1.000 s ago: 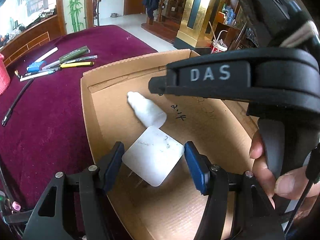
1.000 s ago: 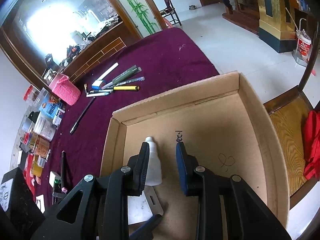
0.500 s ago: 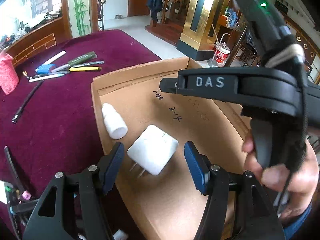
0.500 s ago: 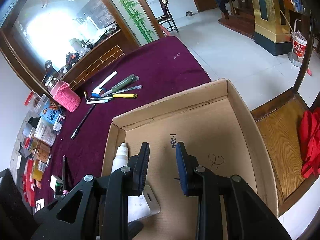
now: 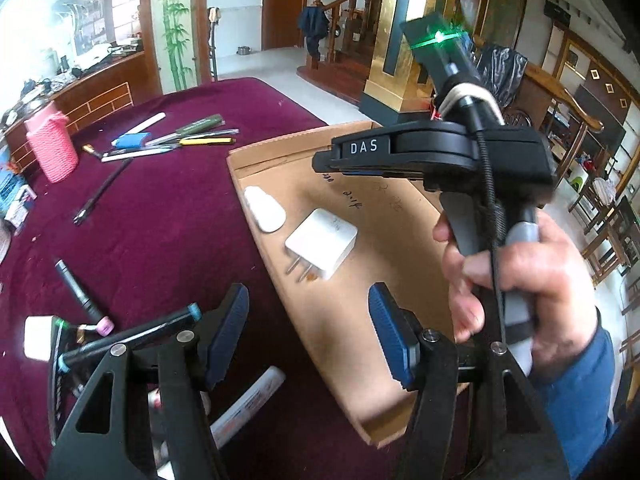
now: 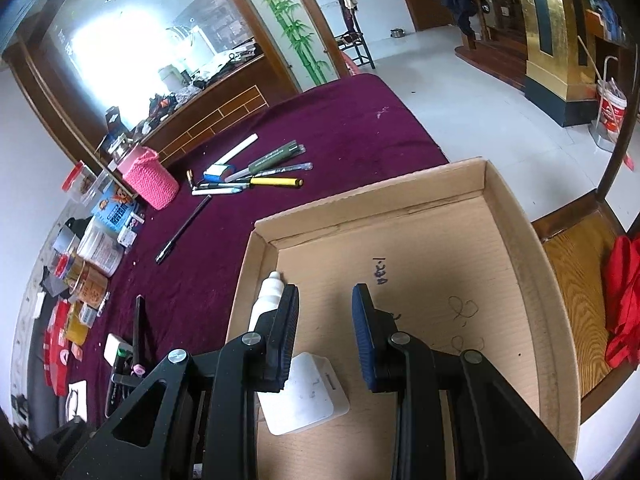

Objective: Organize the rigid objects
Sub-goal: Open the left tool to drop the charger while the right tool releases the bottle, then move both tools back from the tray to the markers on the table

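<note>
cardboard box (image 6: 516, 240) mostly bare; charger (image 5: 321, 243) near left wall; both jaws spread, empty.

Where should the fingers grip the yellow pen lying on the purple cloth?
Grip the yellow pen mid-barrel from above, fingers closing across its width. It lies flat on the cloth among other pens, so the ends and sides are crowded; only the top is free.

Both wrist views angled down, close over the cardboard box (image 5: 400, 272), sharing box (image 6: 520, 248) and maroon table (image 5: 160, 232).
</note>
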Demonstrator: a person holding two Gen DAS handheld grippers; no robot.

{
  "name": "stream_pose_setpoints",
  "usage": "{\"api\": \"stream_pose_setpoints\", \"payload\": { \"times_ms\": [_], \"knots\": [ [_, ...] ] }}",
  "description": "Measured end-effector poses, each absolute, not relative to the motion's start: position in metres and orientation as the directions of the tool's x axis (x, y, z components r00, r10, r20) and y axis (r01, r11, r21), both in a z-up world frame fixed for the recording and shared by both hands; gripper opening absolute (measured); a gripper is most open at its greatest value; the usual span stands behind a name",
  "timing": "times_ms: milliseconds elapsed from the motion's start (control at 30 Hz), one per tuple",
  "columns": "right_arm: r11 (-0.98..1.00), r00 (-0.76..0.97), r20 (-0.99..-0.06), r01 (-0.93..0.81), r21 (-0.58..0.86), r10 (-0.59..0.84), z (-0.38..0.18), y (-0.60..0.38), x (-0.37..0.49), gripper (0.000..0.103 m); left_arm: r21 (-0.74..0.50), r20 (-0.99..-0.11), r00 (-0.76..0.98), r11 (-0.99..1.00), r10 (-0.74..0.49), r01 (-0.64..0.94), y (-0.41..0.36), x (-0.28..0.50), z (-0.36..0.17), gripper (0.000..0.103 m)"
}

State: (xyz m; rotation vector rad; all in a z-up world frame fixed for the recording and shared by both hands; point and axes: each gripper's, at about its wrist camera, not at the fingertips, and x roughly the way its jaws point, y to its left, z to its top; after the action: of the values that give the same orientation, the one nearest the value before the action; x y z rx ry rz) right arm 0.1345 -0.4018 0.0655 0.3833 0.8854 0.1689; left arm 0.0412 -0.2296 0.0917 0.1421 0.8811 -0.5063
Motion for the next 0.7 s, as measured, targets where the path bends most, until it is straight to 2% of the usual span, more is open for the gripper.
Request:
{"api": "stream_pose_setpoints", "payload": {
  "times_ms": [267, 700],
  "knots": [
    [0.920, 0.623, -0.710, -0.042, 0.389, 0.329, 0.067, -0.386, 0.130, 0.024, -0.059, -0.740, 0.592, 0.907, -0.319, 0.416, -0.167, 0.015, 0.100, 0.061],
    [0.857, 0.555, -0.662, -0.224, 0.464, 0.503, 0.069, -0.336, 0.114, 0.024, -0.069, -0.752, 0.643, 0.987, -0.145, 0.142, -0.025, 0.000, 0.075, 0.061]
  ]
}}
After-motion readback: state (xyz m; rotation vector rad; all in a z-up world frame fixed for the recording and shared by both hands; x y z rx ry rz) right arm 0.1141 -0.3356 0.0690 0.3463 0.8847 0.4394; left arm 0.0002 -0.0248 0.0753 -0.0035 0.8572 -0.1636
